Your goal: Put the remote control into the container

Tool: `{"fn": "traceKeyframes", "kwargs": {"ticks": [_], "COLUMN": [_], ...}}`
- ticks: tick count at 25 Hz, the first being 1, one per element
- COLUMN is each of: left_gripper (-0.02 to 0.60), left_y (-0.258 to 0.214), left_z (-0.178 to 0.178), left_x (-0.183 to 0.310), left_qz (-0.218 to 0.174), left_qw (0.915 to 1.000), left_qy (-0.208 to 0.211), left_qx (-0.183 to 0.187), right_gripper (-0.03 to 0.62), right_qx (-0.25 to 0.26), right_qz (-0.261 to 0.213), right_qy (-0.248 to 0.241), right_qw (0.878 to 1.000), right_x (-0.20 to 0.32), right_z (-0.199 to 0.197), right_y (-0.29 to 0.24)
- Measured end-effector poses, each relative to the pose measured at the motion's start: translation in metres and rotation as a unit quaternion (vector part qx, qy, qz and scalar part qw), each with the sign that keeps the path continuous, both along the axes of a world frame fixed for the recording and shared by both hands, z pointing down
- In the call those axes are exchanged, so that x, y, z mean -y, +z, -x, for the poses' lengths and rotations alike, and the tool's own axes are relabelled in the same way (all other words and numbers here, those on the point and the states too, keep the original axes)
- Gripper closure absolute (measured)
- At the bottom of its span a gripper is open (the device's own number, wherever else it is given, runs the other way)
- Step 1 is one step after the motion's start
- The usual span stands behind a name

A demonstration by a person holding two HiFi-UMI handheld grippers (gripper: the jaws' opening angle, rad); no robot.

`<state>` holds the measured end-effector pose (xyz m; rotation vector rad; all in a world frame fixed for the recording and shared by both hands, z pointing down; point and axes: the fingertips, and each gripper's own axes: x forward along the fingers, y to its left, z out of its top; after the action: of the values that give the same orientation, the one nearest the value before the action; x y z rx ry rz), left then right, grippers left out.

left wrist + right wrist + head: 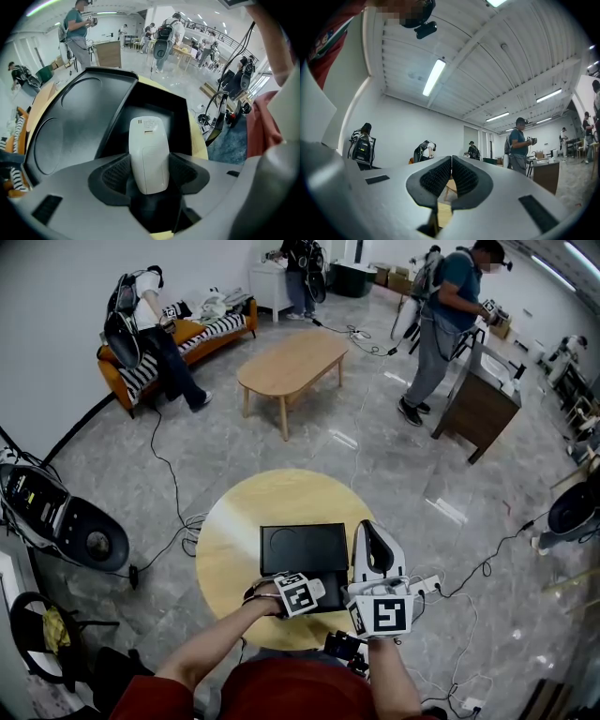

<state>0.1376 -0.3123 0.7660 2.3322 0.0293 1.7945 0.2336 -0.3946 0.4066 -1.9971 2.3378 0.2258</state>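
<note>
A white, smooth plastic remote control (149, 150) is pinched between the two black ribbed pads of the left gripper (149, 177). It is gripped at its near end, and its far end points away from the camera. The remote control is held over a black rectangular plastic container (79, 122), which is placed on a round table with a yellow wooden top (234, 540). In the left gripper view, a flat part with two round outlines is seen on the left of the container and a deeper dark recess on the right. The far end of the remote control lies over this recess. Whether the bottom is touched by it cannot be told.

The right gripper (451, 174) is held at the right edge of the table, just beside the container. Its jaws are pressed together and nothing is held between them. It is directed away from the table, so that the ceiling and the far wall of the room are seen in its view.
</note>
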Motion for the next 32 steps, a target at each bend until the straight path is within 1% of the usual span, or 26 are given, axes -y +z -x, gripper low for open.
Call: {"fn": "traceKeyframes", "kwargs": {"ticks": [6, 10, 15, 22, 27, 32], "left_gripper": [0.318, 0.318, 0.318, 0.318, 0.318, 0.318], "left_y": [0.01, 0.019, 0.02, 0.018, 0.014, 0.011], "left_z": [0.001, 0.003, 0.001, 0.001, 0.002, 0.007], "left_x": [-0.002, -0.002, -0.002, -0.003, -0.007, -0.007], "left_qz": [0.002, -0.013, -0.016, -0.007, 0.012, 0.003], "left_qw": [1.0, 0.9999, 0.9998, 0.9999, 0.9999, 1.0], "left_qy": [-0.007, 0.001, 0.004, -0.004, -0.007, -0.003], "left_qx": [0.002, 0.007, 0.009, 0.008, 0.004, 0.003], "right_gripper": [0.571, 0.571, 0.571, 0.571, 0.571, 0.571], "right_qx": [-0.002, -0.001, 0.0, 0.0, -0.001, -0.001], "right_qz": [0.001, 0.004, 0.003, 0.004, 0.003, 0.002], "right_qy": [0.0, 0.001, 0.002, 0.001, 0.001, 0.0], "right_qw": [1.0, 1.0, 1.0, 1.0, 1.0, 1.0], "right_x": [-0.001, 0.0, -0.001, 0.0, 0.0, -0.001], "right_z": [0.0, -0.002, -0.005, -0.004, -0.002, -0.001], "right_y": [0.001, 0.003, 0.003, 0.002, 0.001, 0.0]}}
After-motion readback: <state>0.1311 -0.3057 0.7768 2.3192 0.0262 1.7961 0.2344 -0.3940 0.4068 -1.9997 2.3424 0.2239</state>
